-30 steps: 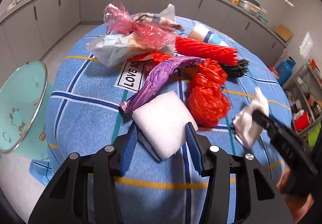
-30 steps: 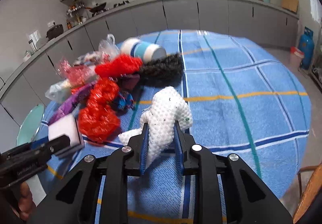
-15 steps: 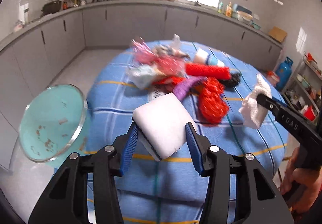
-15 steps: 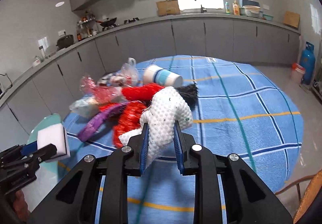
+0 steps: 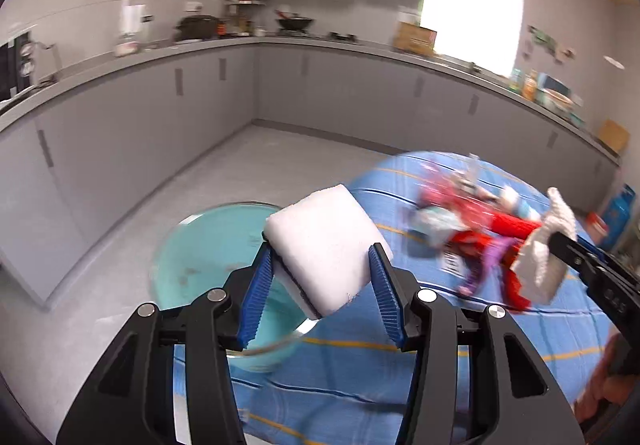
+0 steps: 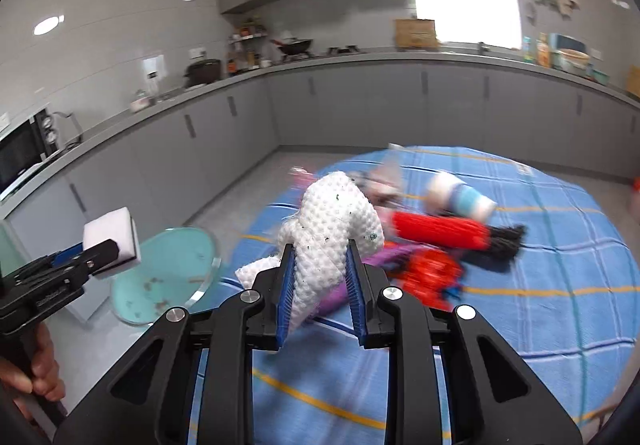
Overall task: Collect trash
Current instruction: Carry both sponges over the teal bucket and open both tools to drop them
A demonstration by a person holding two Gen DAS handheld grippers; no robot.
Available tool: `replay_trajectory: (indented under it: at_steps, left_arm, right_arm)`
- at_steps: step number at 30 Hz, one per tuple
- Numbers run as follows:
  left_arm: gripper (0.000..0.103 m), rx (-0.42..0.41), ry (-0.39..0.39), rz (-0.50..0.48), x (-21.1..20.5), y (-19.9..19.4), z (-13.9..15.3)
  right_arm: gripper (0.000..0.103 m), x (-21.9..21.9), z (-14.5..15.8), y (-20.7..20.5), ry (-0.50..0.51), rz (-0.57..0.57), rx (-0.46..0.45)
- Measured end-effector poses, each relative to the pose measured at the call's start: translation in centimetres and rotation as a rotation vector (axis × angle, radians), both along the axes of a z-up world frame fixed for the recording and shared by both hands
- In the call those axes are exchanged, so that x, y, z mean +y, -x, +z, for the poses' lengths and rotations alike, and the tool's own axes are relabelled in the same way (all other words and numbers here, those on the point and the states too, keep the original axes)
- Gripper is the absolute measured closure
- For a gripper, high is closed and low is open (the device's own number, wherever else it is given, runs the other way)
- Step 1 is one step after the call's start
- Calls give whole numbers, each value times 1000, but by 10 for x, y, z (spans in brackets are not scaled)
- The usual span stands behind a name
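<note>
My left gripper [image 5: 322,265] is shut on a white foam block [image 5: 326,245], held in the air above the near rim of a round teal bin [image 5: 200,245] beside the table. The same block [image 6: 114,235] and bin [image 6: 160,277] show at the left of the right wrist view. My right gripper [image 6: 320,277] is shut on a white foam net [image 6: 332,221], lifted over the table's left edge. That net [image 5: 548,245] appears at the right of the left wrist view. A pile of trash [image 6: 432,241] lies on the blue checked tablecloth [image 6: 540,285]: red net sleeves, a purple wrapper, a black tuft, a paper cup.
Grey kitchen cabinets [image 5: 160,125] curve round the room behind a strip of grey floor [image 5: 260,173]. A blue gas bottle [image 5: 618,213] stands at the far right. A person's hand [image 6: 36,373] grips the left tool's handle.
Both grippers have risen and swung left away from the pile, each still holding its item. The bin has come from the left edge to under the foam block.
</note>
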State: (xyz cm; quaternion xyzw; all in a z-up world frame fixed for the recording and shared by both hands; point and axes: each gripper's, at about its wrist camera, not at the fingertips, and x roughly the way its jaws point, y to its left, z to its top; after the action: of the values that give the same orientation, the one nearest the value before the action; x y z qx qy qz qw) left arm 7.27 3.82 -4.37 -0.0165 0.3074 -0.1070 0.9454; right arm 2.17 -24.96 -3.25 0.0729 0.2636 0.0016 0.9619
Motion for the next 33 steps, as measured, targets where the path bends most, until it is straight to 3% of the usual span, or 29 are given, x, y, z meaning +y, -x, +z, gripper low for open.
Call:
replay_trajectory:
  at_steps: [11, 21, 33]
  left_arm:
    - [54, 87, -63, 199, 60, -40, -26]
    - [54, 130, -84, 218, 63, -66, -50]
    - [54, 199, -101, 221, 62, -87, -76]
  right_arm:
    - [77, 97, -6, -62, 24, 197, 0]
    - [77, 145, -32, -99, 34, 296, 76]
    - [76, 161, -60, -128, 66, 347, 175]
